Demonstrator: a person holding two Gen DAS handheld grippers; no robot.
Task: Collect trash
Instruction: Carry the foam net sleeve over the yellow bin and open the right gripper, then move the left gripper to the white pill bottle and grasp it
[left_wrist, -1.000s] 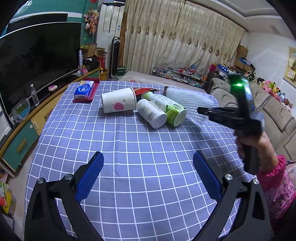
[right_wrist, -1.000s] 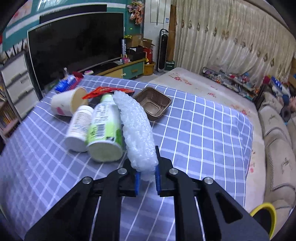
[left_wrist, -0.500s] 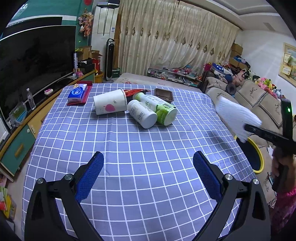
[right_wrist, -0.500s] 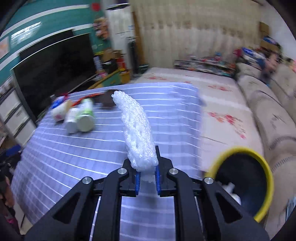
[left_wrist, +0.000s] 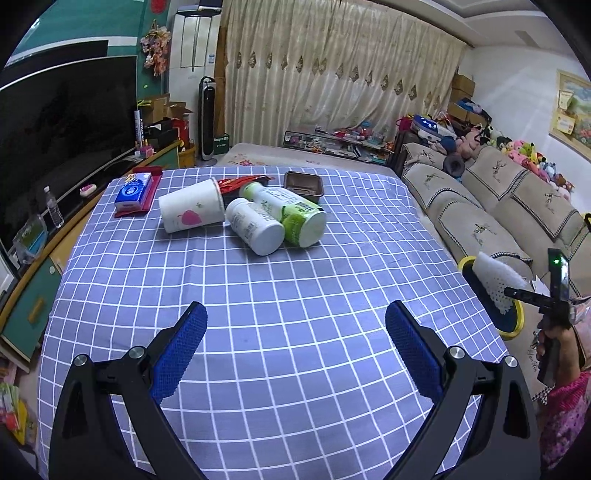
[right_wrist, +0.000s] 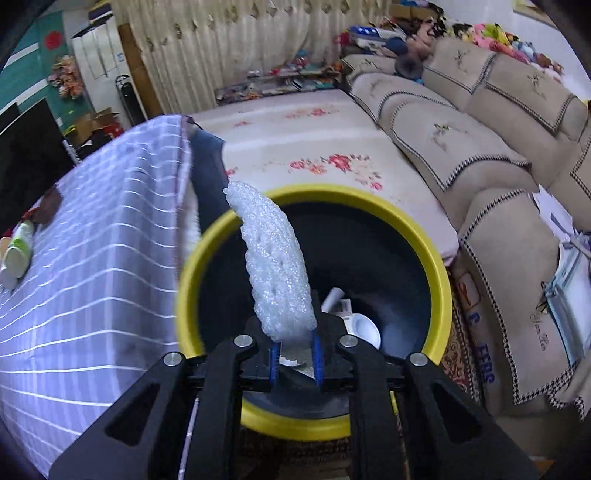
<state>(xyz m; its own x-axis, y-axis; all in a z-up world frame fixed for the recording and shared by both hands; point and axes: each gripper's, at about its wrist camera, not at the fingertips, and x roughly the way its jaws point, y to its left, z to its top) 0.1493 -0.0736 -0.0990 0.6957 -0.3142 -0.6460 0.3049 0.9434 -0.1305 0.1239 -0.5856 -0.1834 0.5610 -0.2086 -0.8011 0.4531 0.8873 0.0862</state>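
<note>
Now, right fingers: almost together, just starting to open, with the white foam net between them.
Foam net: right above the yellow-rimmed bin.
Do it well: hold over the bin's middle, open all the way.
Left gripper: wide, holding nothing.
Bottles and cup: on the table, far from the bin.
Writing: too small to read.

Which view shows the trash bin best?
Right wrist: the yellow-rimmed bin fills the centre, its opening and the trash inside visible behind the foam wrap. Left wrist shows only part of the rim at the table's right edge.
</note>
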